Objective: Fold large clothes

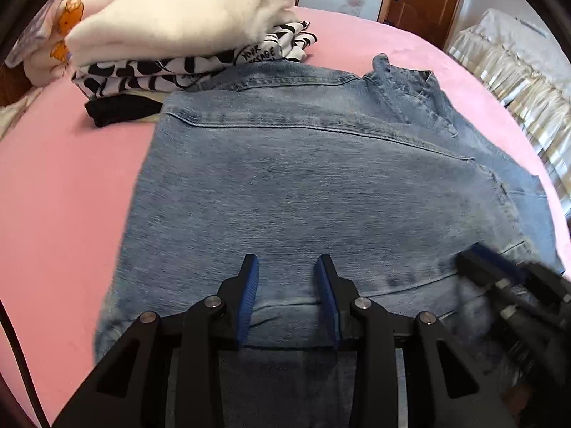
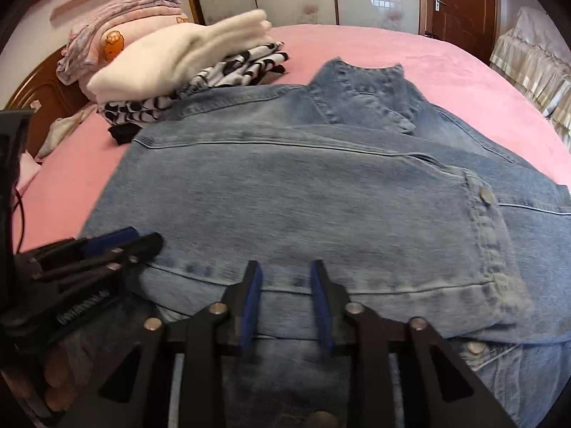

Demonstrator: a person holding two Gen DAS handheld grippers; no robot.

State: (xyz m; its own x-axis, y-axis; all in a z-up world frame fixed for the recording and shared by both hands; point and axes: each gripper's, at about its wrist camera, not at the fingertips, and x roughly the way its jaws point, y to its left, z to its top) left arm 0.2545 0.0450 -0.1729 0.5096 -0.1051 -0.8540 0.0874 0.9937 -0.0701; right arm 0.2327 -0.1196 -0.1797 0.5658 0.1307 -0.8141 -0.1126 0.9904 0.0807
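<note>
Left wrist view: left hand-held gripper point(image 1: 287, 278) hovers spread, gripping nothing, over a folded denim jacket point(image 1: 303, 185) on the pink bed point(image 1: 64, 196); folded clothes point(image 1: 171, 42) lie far left. Right wrist view: right hand-held gripper point(image 2: 286, 285), also spread and unloaded, above the jacket's near hem.

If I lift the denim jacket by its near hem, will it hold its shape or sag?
The denim jacket lies in thick layers with stitched seams, so it will likely feel heavy and sag slowly. Its metal buttons may weight one side.

Black gripper point(image 1: 288, 267), seemingly blue-padded fingers point(image 1: 249, 285)
</note>
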